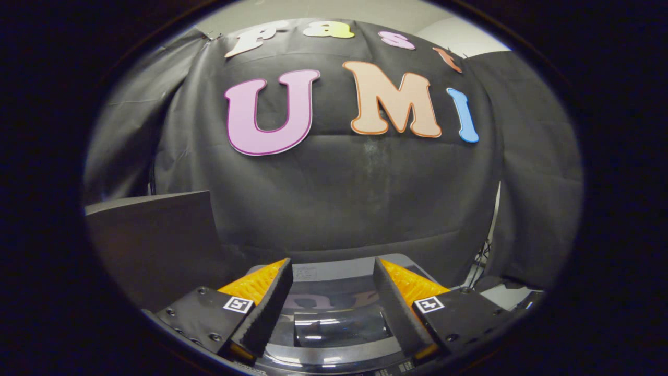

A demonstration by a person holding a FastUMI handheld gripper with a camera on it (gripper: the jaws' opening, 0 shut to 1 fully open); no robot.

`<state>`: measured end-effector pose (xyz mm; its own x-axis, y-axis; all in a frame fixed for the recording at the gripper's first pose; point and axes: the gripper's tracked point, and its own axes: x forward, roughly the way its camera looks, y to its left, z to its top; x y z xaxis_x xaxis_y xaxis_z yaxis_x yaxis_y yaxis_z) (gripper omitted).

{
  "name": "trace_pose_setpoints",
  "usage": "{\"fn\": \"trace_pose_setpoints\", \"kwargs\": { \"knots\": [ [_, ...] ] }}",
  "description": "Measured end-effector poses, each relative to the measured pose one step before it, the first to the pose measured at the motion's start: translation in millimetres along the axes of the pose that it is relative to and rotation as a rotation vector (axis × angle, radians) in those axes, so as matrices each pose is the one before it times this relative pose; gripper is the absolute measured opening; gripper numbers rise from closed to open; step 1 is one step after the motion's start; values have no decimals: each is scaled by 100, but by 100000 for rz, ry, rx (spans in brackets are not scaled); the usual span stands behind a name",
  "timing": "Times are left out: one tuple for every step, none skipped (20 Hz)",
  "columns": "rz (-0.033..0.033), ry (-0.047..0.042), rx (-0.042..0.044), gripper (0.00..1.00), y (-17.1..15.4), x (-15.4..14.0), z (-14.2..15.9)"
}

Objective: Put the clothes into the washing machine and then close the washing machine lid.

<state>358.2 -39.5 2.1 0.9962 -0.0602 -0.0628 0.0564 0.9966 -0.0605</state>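
Gripper (332,290) fingers (266,308) apart (nothing between)

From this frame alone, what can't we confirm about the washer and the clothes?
- Washing machine: the fingers cover both sides of its glossy top; its front is cut off.
- Lid: glare and reflections on the glossy top; cannot tell if it is latched.
- Drum contents: hidden under that top.
- Gripper: open, holding nothing.

There is 1 washing machine (334,308), with 1 glossy lid (342,326) lying closed on its top. 1 dark flat panel (156,240) stands to its left. 1 tongs (333,300) hangs above the lid, its 2 fingers (269,308) spread apart with nothing between them. Each finger mount carries 1 square marker, 2 markers (238,304) altogether.
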Motion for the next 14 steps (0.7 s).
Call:
{"fn": "trace_pose_setpoints", "kwargs": {
  "knots": [
    [223, 33, -91, 96, -68, -594, 139],
    [241, 220, -1237, 96, -181, -584, 97],
    [-11, 136, -1603, 96, -137, -759, 94],
    [130, 171, -1279, 96, -187, -643, 102],
    [453, -1, -1491, 96, -108, -699, 117],
    [216, -133, -1569, 97, -89, -747, 152],
    [435, -282, -1199, 97, -96, -813, 99],
    [873, -401, -285, 97, -11, -965, 158],
    [839, -619, 111, 97, 51, -884, 191],
    [467, -451, -1455, 97, -6, -816, 143],
    [475, 209, -1499, 97, -70, -817, 87],
    [1099, 603, -41, 97, -31, -979, -44],
    [847, 70, 589, 97, -54, -942, 198],
    [292, -200, 1341, 97, -226, -1080, 297]
  ]
}}
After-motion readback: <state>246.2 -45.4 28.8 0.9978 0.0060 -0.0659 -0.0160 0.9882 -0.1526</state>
